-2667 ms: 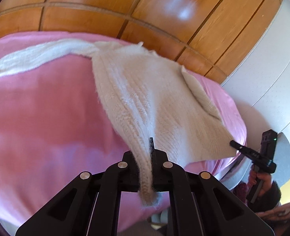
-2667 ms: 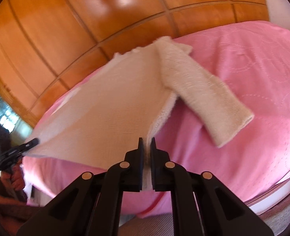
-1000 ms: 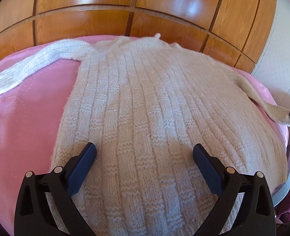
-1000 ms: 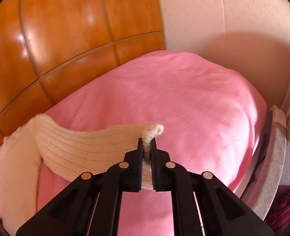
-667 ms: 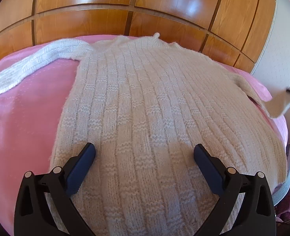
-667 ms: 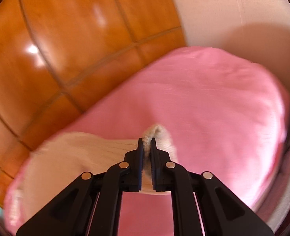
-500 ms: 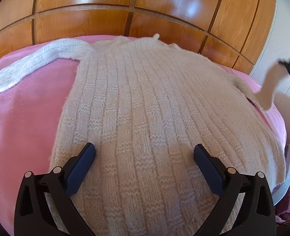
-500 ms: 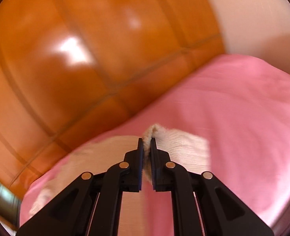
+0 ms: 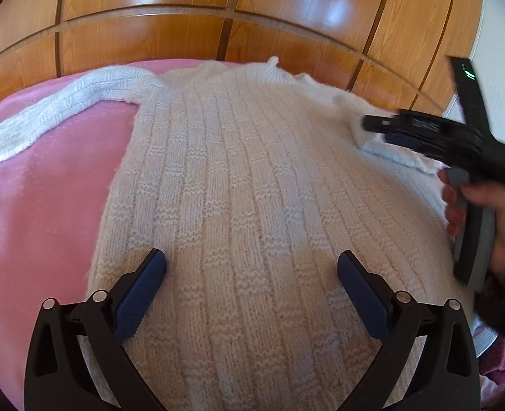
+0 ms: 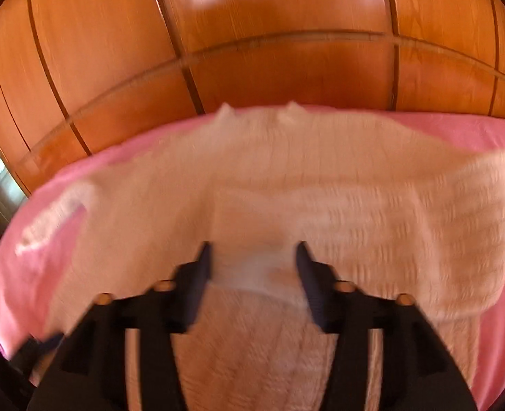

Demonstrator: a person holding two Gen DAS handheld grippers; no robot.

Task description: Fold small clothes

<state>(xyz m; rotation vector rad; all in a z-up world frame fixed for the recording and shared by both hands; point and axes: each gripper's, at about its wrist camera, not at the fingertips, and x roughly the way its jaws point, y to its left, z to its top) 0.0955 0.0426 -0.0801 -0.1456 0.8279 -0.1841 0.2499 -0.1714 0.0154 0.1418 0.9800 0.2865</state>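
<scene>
From the left wrist view, a white knitted sweater (image 9: 238,185) lies flat and face up on a pink bed cover (image 9: 40,198), with a shiny wooden wall (image 9: 191,10) behind it. It is spread out like this so the folds can be neat. The left gripper (image 9: 251,275) hangs just over the bottom part of the sweater with its jaws wide apart and nothing between them. It looks like it is waiting for its turn. One sleeve (image 9: 64,109) stretches far out to the left on the pink cover and is not folded yet. On the right side, the right gripper (image 9: 372,126) is held in a hand (image 9: 485,215) and reaches in over the sweater's body. The other sleeve (image 9: 382,137) lies under its tip, bunched on top of the sweater, which is where a folded sleeve should go. From the right wrist view, the picture is very blurry. The right gripper (image 10: 252,263) has its jaws partly open, and the white sleeve end (image 10: 252,267) sits between them, but the jaws do not seem to pinch it. My guess is that it is letting the sleeve drop onto the sweater (image 10: 389,219). The pink bed cover (image 10: 485,126) shows around the edges.
</scene>
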